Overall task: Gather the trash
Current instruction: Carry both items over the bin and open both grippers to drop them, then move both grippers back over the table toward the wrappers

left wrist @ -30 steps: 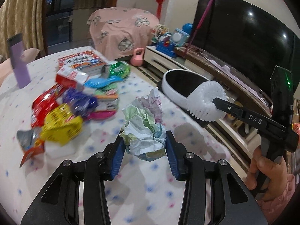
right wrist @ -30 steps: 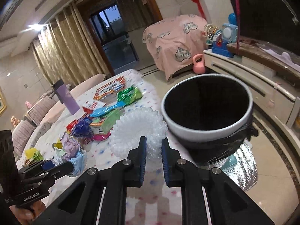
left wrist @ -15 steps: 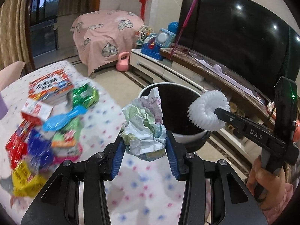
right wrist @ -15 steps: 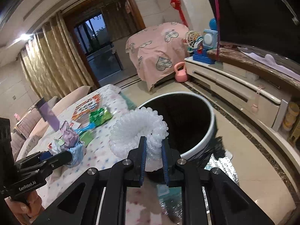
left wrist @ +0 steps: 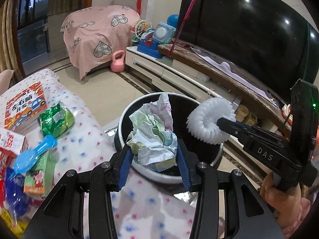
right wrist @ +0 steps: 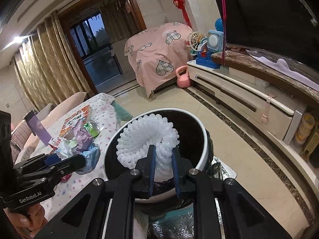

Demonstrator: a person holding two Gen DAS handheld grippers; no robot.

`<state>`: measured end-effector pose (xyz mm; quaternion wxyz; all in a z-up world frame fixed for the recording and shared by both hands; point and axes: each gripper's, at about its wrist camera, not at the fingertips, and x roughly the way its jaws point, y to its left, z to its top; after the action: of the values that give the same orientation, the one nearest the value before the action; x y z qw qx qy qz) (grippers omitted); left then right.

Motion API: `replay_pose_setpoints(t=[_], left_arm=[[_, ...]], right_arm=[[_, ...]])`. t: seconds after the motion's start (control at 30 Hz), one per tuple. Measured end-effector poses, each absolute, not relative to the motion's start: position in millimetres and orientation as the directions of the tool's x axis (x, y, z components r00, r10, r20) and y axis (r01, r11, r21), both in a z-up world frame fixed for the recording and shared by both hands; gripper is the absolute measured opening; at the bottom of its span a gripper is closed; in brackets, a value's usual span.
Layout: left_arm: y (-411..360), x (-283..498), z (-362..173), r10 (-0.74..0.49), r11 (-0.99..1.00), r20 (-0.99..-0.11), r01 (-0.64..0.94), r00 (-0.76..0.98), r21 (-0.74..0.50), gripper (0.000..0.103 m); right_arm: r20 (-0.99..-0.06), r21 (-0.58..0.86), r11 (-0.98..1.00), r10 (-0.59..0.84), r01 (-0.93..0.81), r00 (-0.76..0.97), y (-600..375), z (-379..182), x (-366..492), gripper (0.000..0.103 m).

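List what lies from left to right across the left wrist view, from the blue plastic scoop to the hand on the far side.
Blue scoop → green foil packet → crumpled paper in the left gripper → white foam net → right gripper's black body → person's hand.

Left gripper point(left wrist: 154, 160): matte black linkage arms with triangular cut-outs, silver screw heads at the pivots, and blue ribbed pads point(left wrist: 124, 168) lining both fingers; its side plate is lettered "GenRobot.AI". Right gripper point(right wrist: 162, 166): the same black frame, silver screws and blue pads, marked "DAS" on the arm, with a small green light on the upright housing behind. Pink sleeve point(left wrist: 299, 211) below the right hand point(left wrist: 279, 194).
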<state>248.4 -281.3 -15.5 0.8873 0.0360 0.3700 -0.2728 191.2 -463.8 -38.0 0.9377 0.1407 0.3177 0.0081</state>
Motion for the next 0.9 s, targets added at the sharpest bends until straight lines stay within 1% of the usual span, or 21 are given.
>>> replay_pose_setpoints(t=[0.17,0.2,0.33,0.37,0.4,0.43,0.47,0.5,0.57,0.6,0.67,0.73,0.8,0.83,0.9], left_arm=[[-290.7,262.7,-24.3,-0.454,0.847,-0.696,0.512,0.557,-0.143,0.044],[-292.1,263.6,-26.6,-0.456,0.845,-0.699,0.515,0.551,-0.145,0.047],[-296.6,264.9,-30.4,-0.453,0.842,-0.705,0.521,0.546,-0.138,0.056],[-296.6,264.6,-30.7,-0.450,0.844,-0.706,0.519,0.546,-0.137,0.062],[-295.5,264.1,-30.0,-0.450,0.844,-0.705,0.518,0.548,-0.136,0.066],[-293.9,263.2,-29.7,-0.452,0.844,-0.702,0.518,0.550,-0.137,0.067],[-292.9,263.1,-29.4,-0.455,0.843,-0.701,0.519,0.549,-0.141,0.069],[-291.8,262.9,-28.9,-0.457,0.843,-0.701,0.518,0.547,-0.145,0.074],[-287.6,260.4,-28.1,-0.453,0.849,-0.696,0.509,0.557,-0.145,0.079],[-285.6,259.5,-27.4,-0.455,0.849,-0.694,0.507,0.558,-0.149,0.079],[-280.9,256.4,-26.6,-0.458,0.851,-0.692,0.500,0.557,-0.161,0.080],[-275.3,251.3,-24.2,-0.458,0.855,-0.688,0.492,0.563,-0.166,0.080],[-267.5,243.9,-22.9,-0.457,0.861,-0.679,0.479,0.575,-0.174,0.080],[-262.1,239.4,-22.7,-0.457,0.863,-0.675,0.471,0.579,-0.181,0.080],[-249.7,230.7,-23.5,-0.457,0.868,-0.669,0.456,0.586,-0.194,0.080]], right_arm=[[-0.608,0.259,0.963,0.097,0.081,0.788,-466.5,-41.6,201.6,0.017],[-0.610,0.260,0.962,0.098,0.081,0.787,-467.3,-42.5,203.3,0.018],[-0.621,0.262,0.961,0.102,0.084,0.777,-470.9,-48.0,212.7,0.022],[-0.622,0.262,0.961,0.101,0.085,0.776,-471.2,-48.9,214.0,0.023],[-0.626,0.259,0.962,0.101,0.084,0.773,-471.2,-49.9,215.5,0.028],[-0.631,0.255,0.963,0.098,0.086,0.770,-471.8,-50.6,217.6,0.032],[-0.633,0.259,0.962,0.100,0.088,0.768,-472.8,-51.8,218.8,0.043],[-0.632,0.264,0.960,0.102,0.090,0.768,-473.8,-52.4,218.7,0.047],[-0.630,0.274,0.957,0.103,0.096,0.770,-474.5,-52.4,216.6,0.047],[-0.628,0.278,0.956,0.102,0.099,0.772,-475.4,-51.9,215.1,0.047],[-0.617,0.290,0.951,0.104,0.103,0.780,-476.1,-49.4,209.8,0.053],[-0.604,0.302,0.948,0.108,0.101,0.790,-475.1,-45.8,202.3,0.056],[-0.592,0.309,0.945,0.107,0.103,0.799,-472.9,-41.6,196.0,0.066],[-0.582,0.316,0.943,0.109,0.101,0.806,-471.1,-38.9,190.1,0.069],[-0.567,0.331,0.939,0.118,0.094,0.815,-467.0,-35.7,182.5,0.080]])
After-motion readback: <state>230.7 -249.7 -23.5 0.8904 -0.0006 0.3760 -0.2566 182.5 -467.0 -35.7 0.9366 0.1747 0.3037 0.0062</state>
